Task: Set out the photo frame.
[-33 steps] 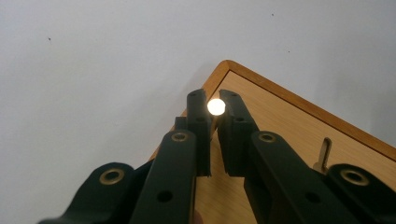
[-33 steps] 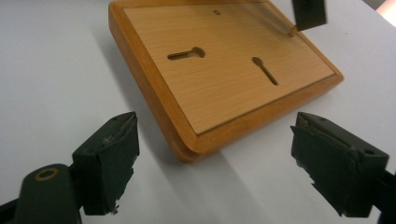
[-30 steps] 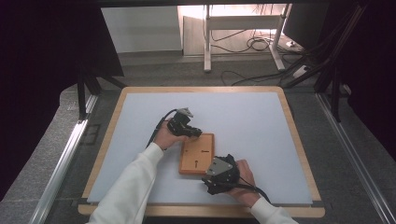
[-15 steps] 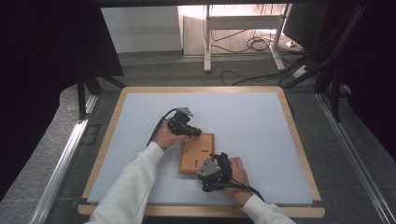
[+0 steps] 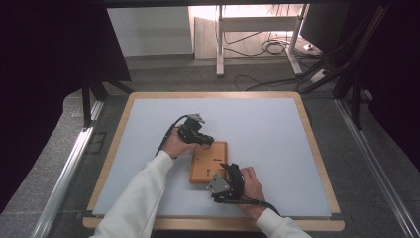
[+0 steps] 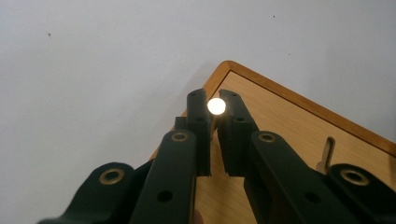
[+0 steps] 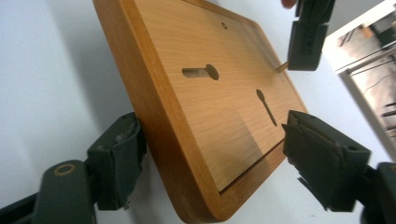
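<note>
We see the board [image 5: 208, 162] flat on the grey mat [image 5: 277, 134], a bit toward the person from mat centre. Its long axis runs from the person's side away, tipped slightly right at the far end. Two keyhole-shaped slots [image 7: 201, 72] are cut in its top face; in the right gripper view they sit near the board's middle.

Left gripper [image 5: 200, 140] is at the board's far left corner, jaws nearly together and clamped on a small peg [image 6: 216, 106]; we see its round pale end between the tips in the left gripper view, right over the board's corner edge.

Right gripper [image 5: 229, 173] is at the board's near right corner. Its jaws stand wide, one on each side of the board's near end, and have just been closing. The left pad looks to touch the board's side edge; the right pad looks just clear of it, so we can't call it a firm grip.

Room to move: open mat on every side of the board, most to the right and far side. The mat lies in a wood-framed tray [image 5: 317, 148]. Beyond the board's far side: grey floor, a white desk frame [image 5: 220, 39], cables [image 5: 277, 47]. Dark panels flank both sides.
</note>
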Demonstrator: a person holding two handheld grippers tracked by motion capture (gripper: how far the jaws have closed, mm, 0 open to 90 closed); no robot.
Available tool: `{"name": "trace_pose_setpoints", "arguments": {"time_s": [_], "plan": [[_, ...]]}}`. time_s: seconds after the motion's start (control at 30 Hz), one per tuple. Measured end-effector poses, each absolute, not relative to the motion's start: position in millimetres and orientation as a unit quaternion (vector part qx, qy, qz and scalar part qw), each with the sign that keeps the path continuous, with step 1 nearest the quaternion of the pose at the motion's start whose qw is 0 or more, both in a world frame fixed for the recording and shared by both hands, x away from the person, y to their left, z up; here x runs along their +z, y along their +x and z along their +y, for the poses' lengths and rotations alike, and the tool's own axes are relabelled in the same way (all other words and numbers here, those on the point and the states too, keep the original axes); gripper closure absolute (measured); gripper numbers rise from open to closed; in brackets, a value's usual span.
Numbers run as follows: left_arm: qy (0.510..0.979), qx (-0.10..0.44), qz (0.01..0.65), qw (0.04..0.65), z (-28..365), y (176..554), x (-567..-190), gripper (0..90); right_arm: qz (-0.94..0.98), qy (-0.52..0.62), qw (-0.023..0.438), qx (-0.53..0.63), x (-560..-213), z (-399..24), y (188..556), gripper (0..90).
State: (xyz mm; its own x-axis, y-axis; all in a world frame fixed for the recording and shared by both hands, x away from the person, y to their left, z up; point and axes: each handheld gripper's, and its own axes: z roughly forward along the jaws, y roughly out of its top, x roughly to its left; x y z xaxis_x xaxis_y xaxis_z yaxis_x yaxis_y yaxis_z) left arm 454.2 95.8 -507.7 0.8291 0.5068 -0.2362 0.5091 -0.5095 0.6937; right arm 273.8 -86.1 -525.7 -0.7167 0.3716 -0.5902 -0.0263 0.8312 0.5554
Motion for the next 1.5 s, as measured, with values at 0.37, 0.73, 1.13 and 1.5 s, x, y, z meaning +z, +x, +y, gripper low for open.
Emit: {"name": "trace_pose_setpoints", "arguments": {"time_s": [0.37,0.73,1.13,1.5], "plan": [[0.869,0.004,0.295,0.398,95.0,454.1,-507.2,84.2,0.880,0.076,0.387,0.264,-521.8,-87.6,274.9,35.2],[0.866,0.005,0.302,0.398,96.2,456.8,-507.7,82.5,0.867,0.065,0.426,0.251,-518.1,-86.4,276.2,48.5],[0.835,0.061,0.332,0.435,126.2,446.9,-485.0,53.9,0.860,0.050,0.446,0.244,-508.9,-83.1,275.9,56.3],[0.818,0.100,0.347,0.448,172.7,408.2,-488.4,35.9,0.861,0.050,0.443,0.244,-505.5,-85.5,276.9,58.3]]}}
